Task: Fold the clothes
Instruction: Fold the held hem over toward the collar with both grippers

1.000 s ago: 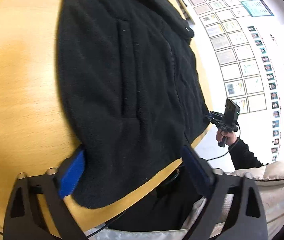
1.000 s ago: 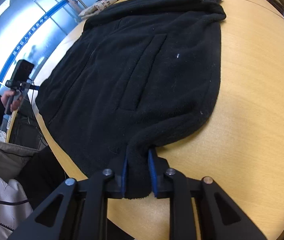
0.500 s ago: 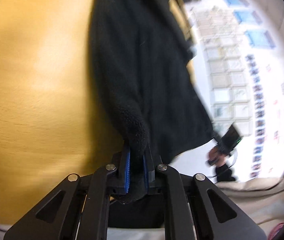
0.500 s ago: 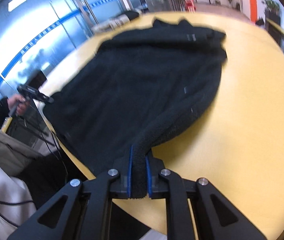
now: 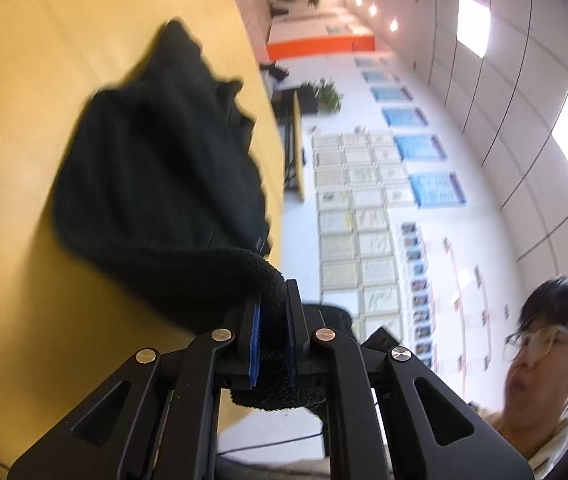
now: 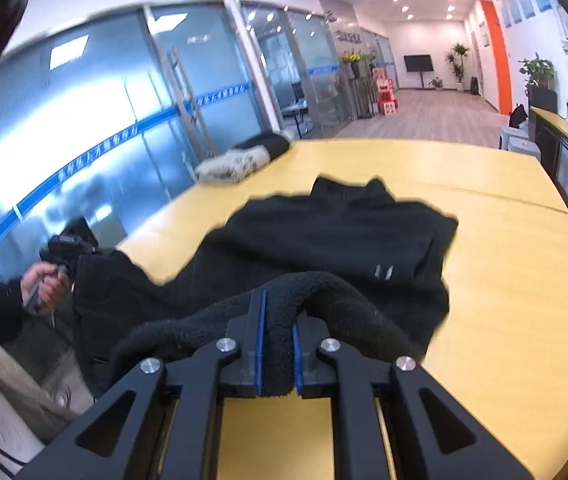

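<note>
Where it lies on the yellow table (image 6: 504, 280), black fleece jacket (image 6: 324, 240) with hem lifted, left gripper (image 5: 271, 320) pinching one hem corner, right gripper (image 6: 277, 344) clamped on the other, folded clothes (image 6: 239, 160) at far edge.

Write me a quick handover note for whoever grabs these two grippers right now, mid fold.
Left gripper: shut on the hem of the black fleece jacket.
Right gripper: shut on the hem too.
Jacket: collar end lying on the yellow table, hem end lifted and curling toward the collar.
Done: both bottom corners gripped and raised.
Left: probably lay the hem over the collar end, release, then finish folding.
</note>
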`<state>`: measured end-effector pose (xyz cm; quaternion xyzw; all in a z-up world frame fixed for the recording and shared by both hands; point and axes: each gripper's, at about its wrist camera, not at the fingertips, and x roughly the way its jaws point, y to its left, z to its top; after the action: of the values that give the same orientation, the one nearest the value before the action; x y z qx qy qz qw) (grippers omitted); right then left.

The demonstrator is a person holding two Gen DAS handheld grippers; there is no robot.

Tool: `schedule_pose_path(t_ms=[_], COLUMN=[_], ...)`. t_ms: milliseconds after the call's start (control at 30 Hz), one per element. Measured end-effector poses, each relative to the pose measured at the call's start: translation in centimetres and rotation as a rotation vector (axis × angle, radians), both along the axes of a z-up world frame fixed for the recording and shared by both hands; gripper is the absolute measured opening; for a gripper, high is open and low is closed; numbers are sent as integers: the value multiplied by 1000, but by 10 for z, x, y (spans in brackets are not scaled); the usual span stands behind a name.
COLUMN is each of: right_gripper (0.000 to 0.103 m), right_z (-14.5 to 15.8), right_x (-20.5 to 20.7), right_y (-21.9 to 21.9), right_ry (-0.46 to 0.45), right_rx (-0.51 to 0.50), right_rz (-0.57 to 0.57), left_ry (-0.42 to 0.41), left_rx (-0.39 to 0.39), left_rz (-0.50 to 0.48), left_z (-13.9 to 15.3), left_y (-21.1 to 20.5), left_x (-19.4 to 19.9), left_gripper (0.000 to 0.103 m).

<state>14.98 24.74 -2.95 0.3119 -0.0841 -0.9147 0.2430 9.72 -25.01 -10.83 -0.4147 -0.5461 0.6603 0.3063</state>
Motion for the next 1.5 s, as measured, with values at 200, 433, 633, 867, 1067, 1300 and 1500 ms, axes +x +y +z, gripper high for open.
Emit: schedule_pose_path(t_ms=[200,433,633,867,1067,1300,1500], right_gripper=[11,11,12,24,87,96,87], right_z=[1,-39,-135,-171,-120,-98,-156], right_x=[-103,-224,-302,-319,-309,-338,-402], right_y=[36,74,99,139,164,59,30], right_ry=[8,-71,-316,-377,-165,-105,-221], right_rx=[-79,-119,-200,-443,-428,164,218], right_rz=[-57,-150,-209,-276,-384,-103,-135], left_ry=[54,27,-94,-91,6,179,94], left_rx=[11,-56,-111,-173,-273,-499,-630], left_rz=[97,110,100,74,134,-181,-295], left_z=[24,-2,-79,-89,-44,-16,-82], left_y=[-29,-23,-23,-26,-49,26,52], left_x=[-103,-236,-319,-346,-330,-360,-391], left_gripper=[9,11,11,15,61,66,28])
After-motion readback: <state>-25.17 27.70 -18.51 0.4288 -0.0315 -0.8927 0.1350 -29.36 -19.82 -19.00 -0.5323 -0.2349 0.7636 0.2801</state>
